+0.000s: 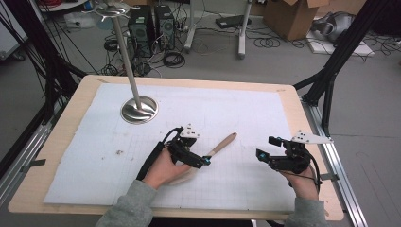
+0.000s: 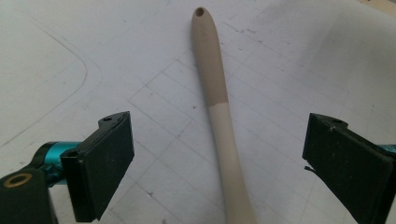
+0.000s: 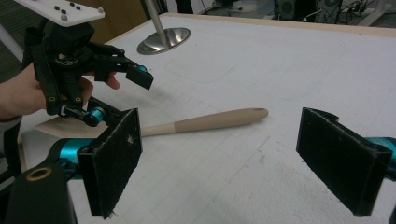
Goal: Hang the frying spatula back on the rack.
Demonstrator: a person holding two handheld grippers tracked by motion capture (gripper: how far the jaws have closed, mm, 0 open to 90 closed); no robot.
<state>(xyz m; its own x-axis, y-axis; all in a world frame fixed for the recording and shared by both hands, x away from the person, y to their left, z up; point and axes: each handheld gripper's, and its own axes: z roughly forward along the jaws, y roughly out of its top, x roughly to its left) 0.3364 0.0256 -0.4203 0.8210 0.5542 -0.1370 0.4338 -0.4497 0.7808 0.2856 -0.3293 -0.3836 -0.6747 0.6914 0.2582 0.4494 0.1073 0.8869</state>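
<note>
The left tool [image 1: 204, 160] hangs low over a wooden spatula [image 1: 219, 145] that lies flat on the white gridded sheet [image 1: 246, 113] covering the counter [image 1: 66, 123]. Its jaws stand released and wide, one on each side of the spatula's slim handle, with clear gaps to both pads; nothing is clamped. In the left gripper view the left tool [image 2: 217, 161] looks straight along the spatula [image 2: 219, 116]: the handle runs away from the tool between the jaws, pale near the tool and darker tan toward the far rounded end, which has a small hole in it. The spatula's broad blade end lies back under the left hand [image 1: 163, 170], mostly hidden.

The right tool [image 1: 267, 146] is held just above the counter, well apart from the spatula, off to that tool's left side. Its jaws are likewise released, spread wide with nothing between them. In the right gripper view the right tool [image 3: 243, 161] faces across the sheet: the spatula [image 3: 205, 122] lies crosswise ahead of it, and the left tool [image 3: 119, 93] straddles the pale part of the handle near the blade.

Beyond both tools, a metal stand [image 1: 138, 109] with a round polished base and a thin upright pole rests on the far part of the sheet.
</note>
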